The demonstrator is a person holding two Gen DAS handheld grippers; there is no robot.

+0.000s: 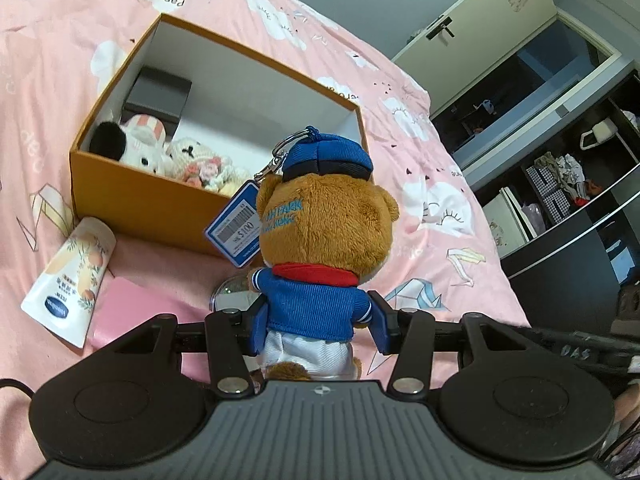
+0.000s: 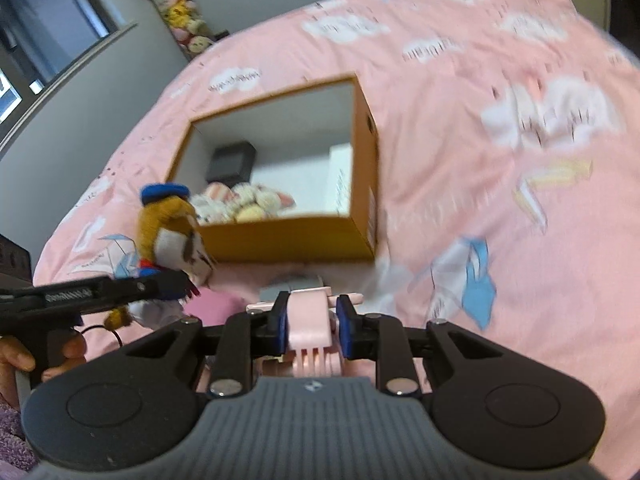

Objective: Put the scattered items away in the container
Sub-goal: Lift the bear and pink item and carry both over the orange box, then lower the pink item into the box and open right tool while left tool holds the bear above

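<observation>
left gripper (image 1: 318, 320): clamped on the plush bear (image 1: 324, 236) at its blue jacket, bear upright, back of head to the camera, above the bedspread just short of the box
bear extras: blue cap, key ring, blue price tag (image 1: 236, 224) hanging at its left side
right gripper (image 2: 312, 320): closed on a pink comb-like item (image 2: 310, 324), teeth pointing back to the camera; picture blurred
box (image 1: 152, 204): orange card, open, white inside, resting on the pink bedspread (image 1: 424, 184)
inside box: dark small case (image 1: 160, 94) at the far corner, white and cream soft toys (image 1: 176, 152) at the near-left corner
outside box: white cream tube (image 1: 72, 276) lying just beside the near-left corner, on the bedspread
hand (image 2: 18, 360): around the left gripper's handle, seen at the right view's left edge
</observation>
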